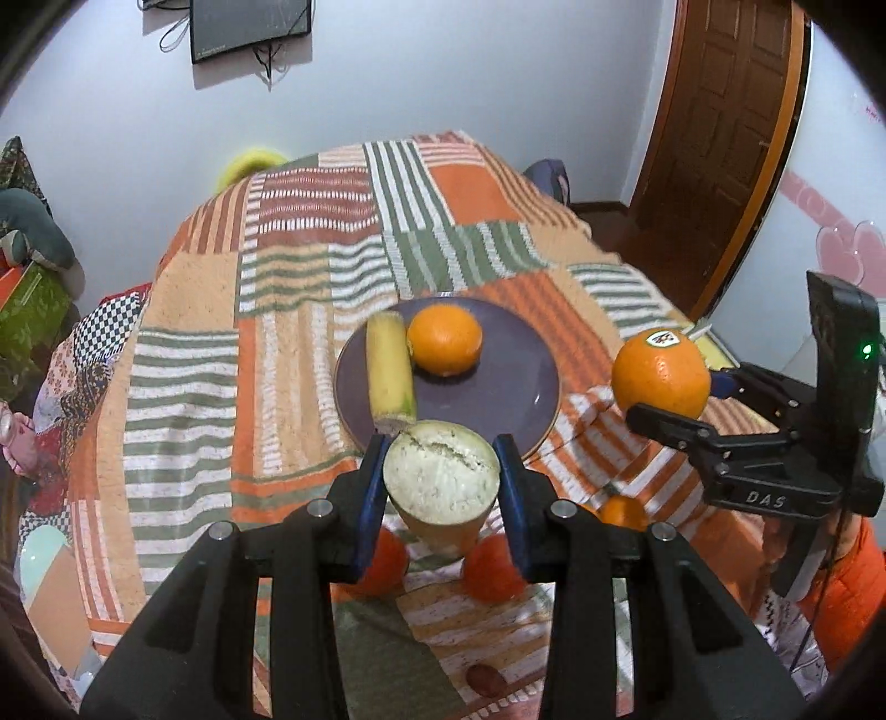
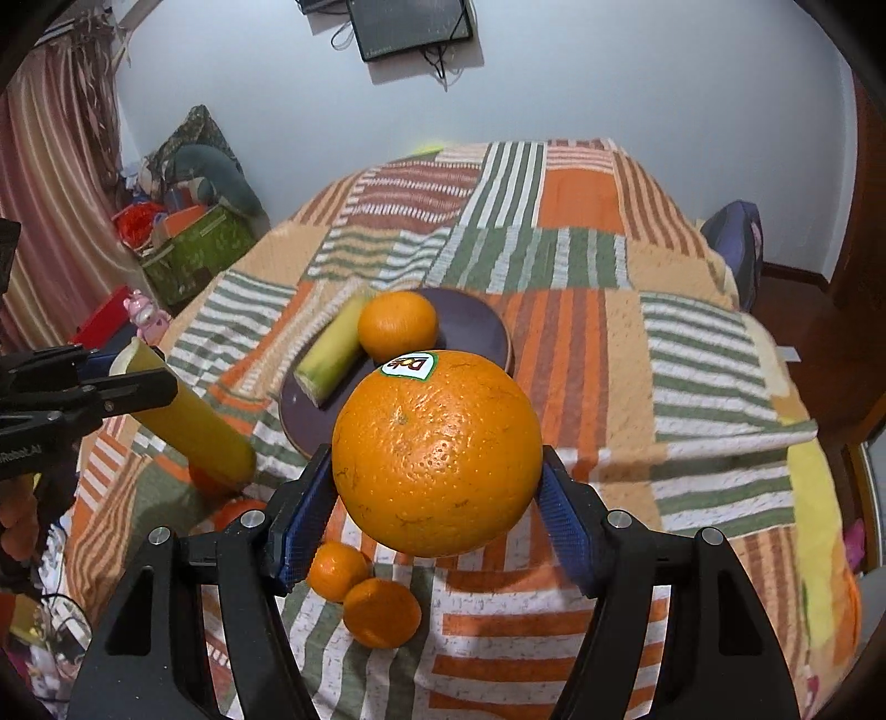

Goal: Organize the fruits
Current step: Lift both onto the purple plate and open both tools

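Observation:
My left gripper (image 1: 442, 471) is shut on a cut yellow banana piece (image 1: 441, 487), held above the bedspread just before the purple plate (image 1: 498, 387); it also shows in the right wrist view (image 2: 188, 421). My right gripper (image 2: 437, 476) is shut on a large stickered orange (image 2: 437, 451), held in the air right of the plate (image 2: 476, 321); it shows in the left wrist view too (image 1: 662, 376). On the plate lie another banana piece (image 1: 390, 371) and an orange (image 1: 444, 339).
Small oranges lie on the striped bedspread near me (image 2: 336, 570), (image 2: 382, 612), (image 1: 490, 570). A brown door (image 1: 725, 127) stands at right. A green box (image 2: 194, 249) and clutter sit left of the bed. A screen (image 2: 412, 25) hangs on the wall.

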Motion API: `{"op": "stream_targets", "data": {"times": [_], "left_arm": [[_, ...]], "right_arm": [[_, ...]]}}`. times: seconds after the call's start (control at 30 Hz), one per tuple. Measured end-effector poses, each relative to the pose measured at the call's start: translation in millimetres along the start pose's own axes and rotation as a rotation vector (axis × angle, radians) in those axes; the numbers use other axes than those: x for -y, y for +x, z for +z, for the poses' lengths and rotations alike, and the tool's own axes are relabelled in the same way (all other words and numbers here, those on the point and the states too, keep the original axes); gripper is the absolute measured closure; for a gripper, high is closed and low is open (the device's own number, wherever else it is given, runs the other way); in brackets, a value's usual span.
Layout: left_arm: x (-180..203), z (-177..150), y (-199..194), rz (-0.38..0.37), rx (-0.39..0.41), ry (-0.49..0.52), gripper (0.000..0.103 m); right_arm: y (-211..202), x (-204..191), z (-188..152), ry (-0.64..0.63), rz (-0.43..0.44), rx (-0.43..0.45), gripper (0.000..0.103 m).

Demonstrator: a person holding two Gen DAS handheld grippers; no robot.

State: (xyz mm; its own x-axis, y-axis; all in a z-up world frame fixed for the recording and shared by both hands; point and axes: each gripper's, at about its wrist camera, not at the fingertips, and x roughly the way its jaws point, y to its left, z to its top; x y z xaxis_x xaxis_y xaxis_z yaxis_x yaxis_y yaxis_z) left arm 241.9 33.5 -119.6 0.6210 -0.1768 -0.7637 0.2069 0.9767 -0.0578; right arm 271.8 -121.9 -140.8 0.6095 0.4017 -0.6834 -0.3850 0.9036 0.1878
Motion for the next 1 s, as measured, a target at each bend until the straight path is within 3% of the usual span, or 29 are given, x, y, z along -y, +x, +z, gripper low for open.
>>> {"op": "stream_targets", "data": {"times": [0.23,0.8,1.0], "left_arm": [[5,16,1,-0.03,0.031,-0.007,0.066],[3,39,71,-0.092,-0.036,-0.061,0.066],[-12,46,92,-0.041,-0.033,-0.081,0.066]], "right_arm": [[3,3,15,-0.006,-0.012,0.025,0.037],[53,14,39,-0.024,-0.015,0.002,0.037],[76,18,45,-0.046,-0.026,-0.032,0.037]]}}
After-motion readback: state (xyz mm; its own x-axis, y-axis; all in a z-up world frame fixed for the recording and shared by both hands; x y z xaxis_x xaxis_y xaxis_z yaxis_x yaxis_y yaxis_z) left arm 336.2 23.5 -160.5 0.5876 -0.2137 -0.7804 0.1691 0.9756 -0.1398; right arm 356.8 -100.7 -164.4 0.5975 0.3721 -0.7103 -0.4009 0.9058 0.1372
